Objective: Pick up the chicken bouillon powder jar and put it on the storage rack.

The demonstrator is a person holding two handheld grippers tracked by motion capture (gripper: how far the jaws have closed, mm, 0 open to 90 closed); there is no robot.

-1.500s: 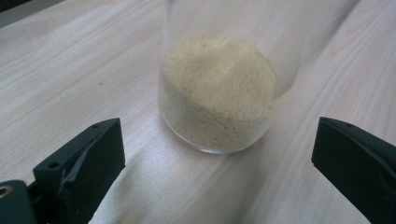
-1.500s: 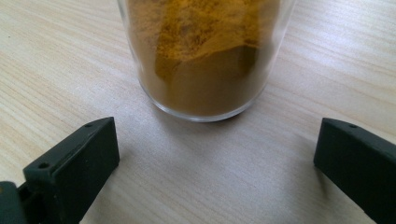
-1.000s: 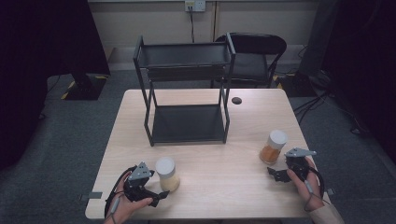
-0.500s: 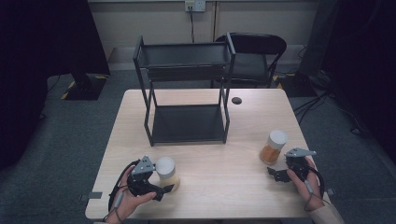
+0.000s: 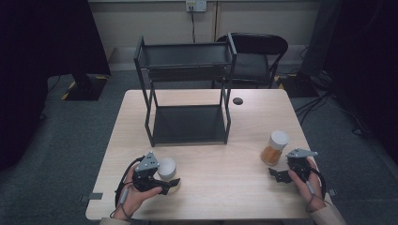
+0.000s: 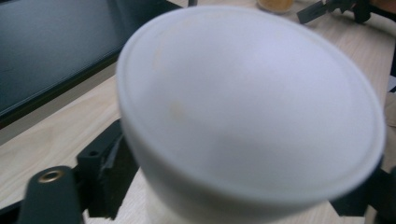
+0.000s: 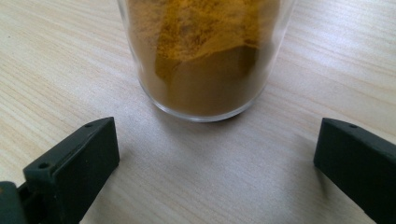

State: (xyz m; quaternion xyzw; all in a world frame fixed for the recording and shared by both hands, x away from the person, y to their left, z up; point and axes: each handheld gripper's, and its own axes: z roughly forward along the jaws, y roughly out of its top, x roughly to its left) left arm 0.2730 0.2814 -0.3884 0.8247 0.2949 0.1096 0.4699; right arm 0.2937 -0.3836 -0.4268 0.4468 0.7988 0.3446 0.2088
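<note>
White-lidded jar (image 5: 166,168) near-left on tabletop (image 5: 225,159), left tongs (image 5: 162,183) just closing, jar between them (grasp step). Right tongs (image 5: 278,174) apart before orange-powder jar (image 5: 274,147). Next: firm grip, lift toward rack (image 5: 187,93).

We find no readable text, label, brand, number or sign in any view. The white-lidded jar (image 5: 166,168) shows a plain lid, and its wall carries no print that we can make out. The jar of orange powder (image 5: 274,148) is bare glass, close up in the right gripper view, with no sticker or lettering on the part we see. The black rack (image 5: 187,89) and the bench (image 5: 220,187) top carry no markings. The wall socket (image 5: 195,5) is too small for us to tell whether anything is printed on it. The yellow-black striped tape (image 5: 67,89) on the floor is a pattern without words.
</note>
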